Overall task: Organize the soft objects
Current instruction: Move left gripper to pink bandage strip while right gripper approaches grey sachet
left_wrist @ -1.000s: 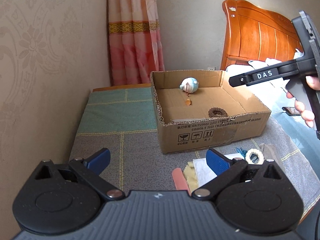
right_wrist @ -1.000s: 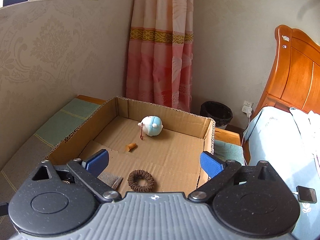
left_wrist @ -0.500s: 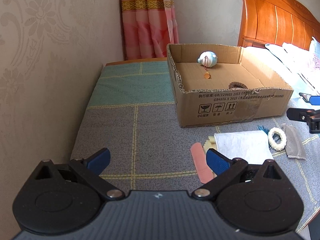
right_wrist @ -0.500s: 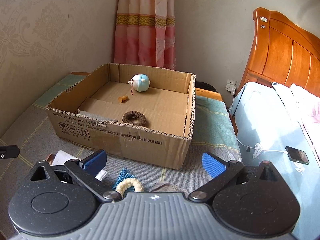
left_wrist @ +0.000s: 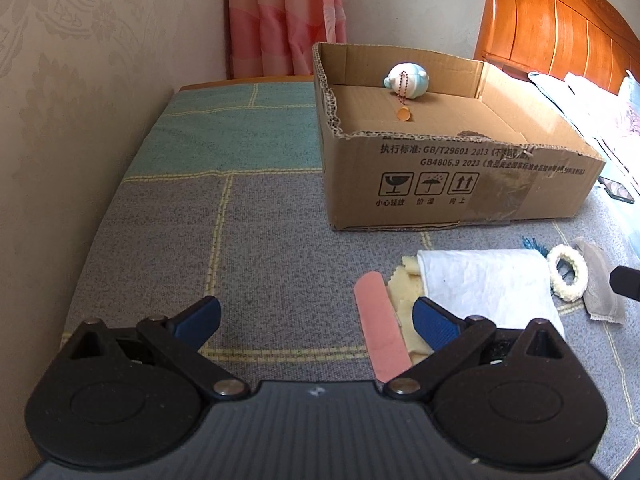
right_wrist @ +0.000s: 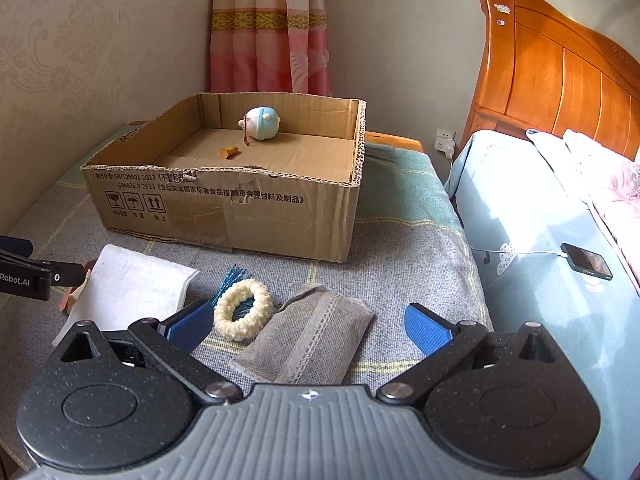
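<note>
A cardboard box (left_wrist: 460,184) (right_wrist: 224,208) stands on the patchwork cover and holds a pale blue plush (left_wrist: 406,80) (right_wrist: 262,122) and a small orange piece (right_wrist: 229,153). In front of it lie a white cloth (left_wrist: 480,284) (right_wrist: 132,288), a yellow cloth (left_wrist: 402,296), a pink strip (left_wrist: 380,328), a cream scrunchie (left_wrist: 568,274) (right_wrist: 243,314) and a grey pouch (left_wrist: 600,288) (right_wrist: 308,340). My left gripper (left_wrist: 316,318) is open and empty, left of the pink strip. My right gripper (right_wrist: 308,326) is open and empty, with the pouch between its fingers.
A blue tassel (right_wrist: 232,280) lies under the scrunchie. A bed with a wooden headboard (right_wrist: 560,76) is on the right, with a phone (right_wrist: 586,266) on its sheet. A wall runs along the left, a curtain (left_wrist: 286,16) behind the box.
Both grippers have pulled back from the box and come lower over the cover. The right gripper now has the grey pouch between its fingers. The brown ring in the box is out of sight.
</note>
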### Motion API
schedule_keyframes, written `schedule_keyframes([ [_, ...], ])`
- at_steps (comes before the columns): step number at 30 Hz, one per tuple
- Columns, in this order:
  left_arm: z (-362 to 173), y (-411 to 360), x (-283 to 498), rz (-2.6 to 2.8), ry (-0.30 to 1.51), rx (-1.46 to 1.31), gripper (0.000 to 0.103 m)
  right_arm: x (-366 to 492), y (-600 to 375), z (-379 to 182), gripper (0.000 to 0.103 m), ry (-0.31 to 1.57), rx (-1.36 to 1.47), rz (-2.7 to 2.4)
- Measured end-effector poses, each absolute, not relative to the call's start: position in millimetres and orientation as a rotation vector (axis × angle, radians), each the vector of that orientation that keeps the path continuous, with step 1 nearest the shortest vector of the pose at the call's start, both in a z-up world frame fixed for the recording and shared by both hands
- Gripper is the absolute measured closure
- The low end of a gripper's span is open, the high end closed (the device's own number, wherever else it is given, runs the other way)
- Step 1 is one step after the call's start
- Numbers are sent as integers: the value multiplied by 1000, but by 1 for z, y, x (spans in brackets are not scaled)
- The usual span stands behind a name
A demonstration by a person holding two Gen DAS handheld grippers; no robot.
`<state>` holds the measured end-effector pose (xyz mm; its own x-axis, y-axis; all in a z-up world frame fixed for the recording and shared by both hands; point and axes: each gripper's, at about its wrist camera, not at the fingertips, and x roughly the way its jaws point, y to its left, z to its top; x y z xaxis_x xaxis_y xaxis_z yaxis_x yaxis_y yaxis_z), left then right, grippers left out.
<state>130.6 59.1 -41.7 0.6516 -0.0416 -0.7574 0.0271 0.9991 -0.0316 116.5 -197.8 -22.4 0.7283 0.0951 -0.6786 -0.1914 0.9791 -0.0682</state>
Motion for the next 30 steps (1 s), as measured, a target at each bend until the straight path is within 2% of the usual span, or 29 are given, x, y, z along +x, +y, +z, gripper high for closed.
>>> schedule_keyframes([
  [17,-53,70,135,67,871,63,1,119,-193,-29,0,762,-156,167],
  [30,-52,59,130,-33,882,87,1,134,-207,-53,0,857,-41,130],
])
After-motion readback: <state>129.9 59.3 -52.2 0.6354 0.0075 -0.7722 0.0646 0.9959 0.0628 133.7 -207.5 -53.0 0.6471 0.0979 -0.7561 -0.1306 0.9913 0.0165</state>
